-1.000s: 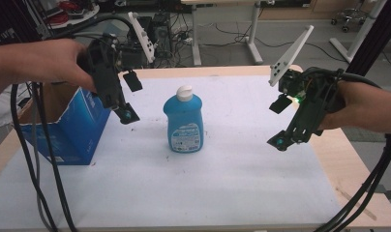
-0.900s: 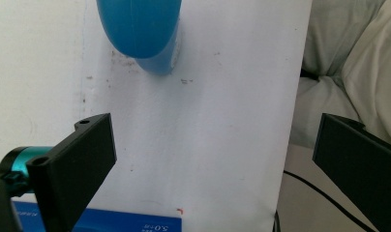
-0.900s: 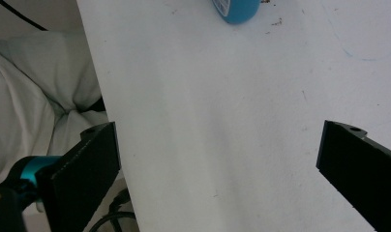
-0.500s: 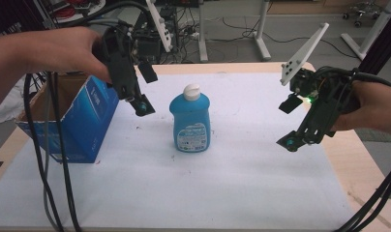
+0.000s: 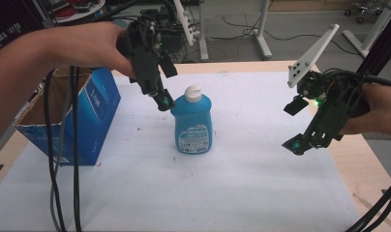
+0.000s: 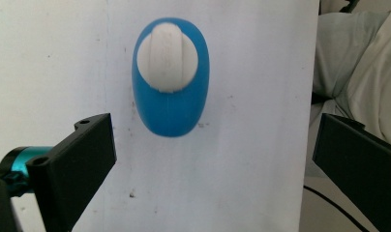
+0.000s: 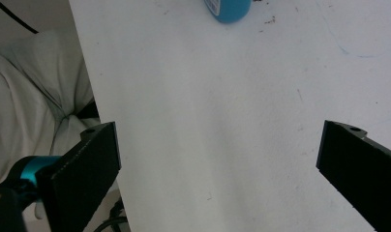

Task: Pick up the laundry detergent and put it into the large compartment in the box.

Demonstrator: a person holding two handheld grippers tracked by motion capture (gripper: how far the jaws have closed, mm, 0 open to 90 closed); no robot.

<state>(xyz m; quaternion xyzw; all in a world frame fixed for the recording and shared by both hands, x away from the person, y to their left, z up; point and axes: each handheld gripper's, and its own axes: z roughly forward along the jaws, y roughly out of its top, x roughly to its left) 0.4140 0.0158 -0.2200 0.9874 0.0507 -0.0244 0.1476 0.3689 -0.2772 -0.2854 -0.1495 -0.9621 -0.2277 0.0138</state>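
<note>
Bottle: blue plastic soap bottle with white cap (image 5: pixel 192 120) stands upright on the white sheet (image 5: pixel 242 183) covering the counter, roughly mid-sheet. My left gripper (image 5: pixel 157 79) hangs just above and beside the bottle's cap, on the side toward the blue cardboard box (image 5: pixel 82 118); jaws wide open, holding nothing. In the left gripper view the bottle (image 6: pixel 170 77) shows from above, ahead of the jaws and between their lines, not touched. Box sits near the bottle, at the sheet's edge, open top. My right gripper (image 5: pixel 307 128) hovers well apart from the bottle on the side opposite the box, jaws spread wide, empty. Right gripper view catches the bottle's base (image 7: pixel 228 9) far ahead at the top edge.
</note>
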